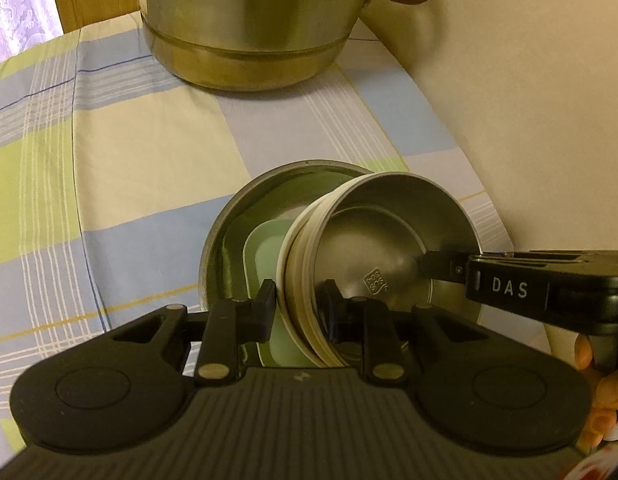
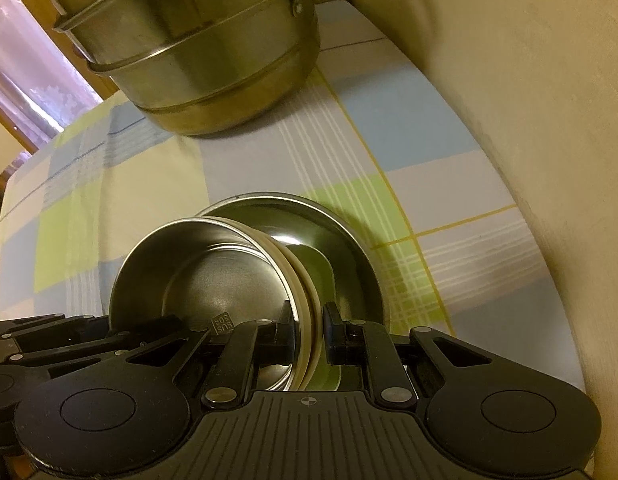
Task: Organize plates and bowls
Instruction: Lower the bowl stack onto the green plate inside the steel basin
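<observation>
Left wrist | your left gripper (image 1: 301, 312) and right gripper (image 1: 429, 266) both clamp the bowl (image 1: 373, 236) rim between fingers | steel: stiff, light, slick; grip rim, not wall | plate (image 1: 245, 204) beneath.

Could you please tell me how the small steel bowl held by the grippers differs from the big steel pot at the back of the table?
The small steel bowl is tilted on its side, its opening facing the camera; the big steel pot stands upright. The bowl is shallow and handleless, while the pot is tall, tiered and has brown handles. The left gripper and right gripper each pinch the bowl's rim above a metal plate; the pot is untouched. Both are shiny metal.
</observation>
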A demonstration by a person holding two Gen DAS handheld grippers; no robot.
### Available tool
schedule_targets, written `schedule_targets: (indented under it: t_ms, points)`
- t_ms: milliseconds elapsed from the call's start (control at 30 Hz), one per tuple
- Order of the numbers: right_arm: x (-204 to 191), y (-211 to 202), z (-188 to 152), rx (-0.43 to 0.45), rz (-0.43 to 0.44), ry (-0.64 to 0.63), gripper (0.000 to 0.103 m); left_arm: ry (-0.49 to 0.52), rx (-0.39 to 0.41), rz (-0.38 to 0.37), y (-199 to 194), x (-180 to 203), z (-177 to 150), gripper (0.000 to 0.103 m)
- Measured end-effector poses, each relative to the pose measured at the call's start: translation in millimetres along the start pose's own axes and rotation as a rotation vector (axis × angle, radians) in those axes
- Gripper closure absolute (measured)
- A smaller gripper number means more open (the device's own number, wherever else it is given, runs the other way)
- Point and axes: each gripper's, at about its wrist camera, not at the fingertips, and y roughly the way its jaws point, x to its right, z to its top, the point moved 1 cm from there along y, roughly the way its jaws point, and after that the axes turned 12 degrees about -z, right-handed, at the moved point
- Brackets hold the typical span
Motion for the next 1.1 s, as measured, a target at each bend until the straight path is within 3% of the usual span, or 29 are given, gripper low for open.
schedule_targets:
  t_ms: [1100]
  points:
    - [3.0,20.9,-0.6,-0.038,0.017,-0.001,0.089,-0.004,-0.02,0.006,12.9,-4.1,2.3,0.082]
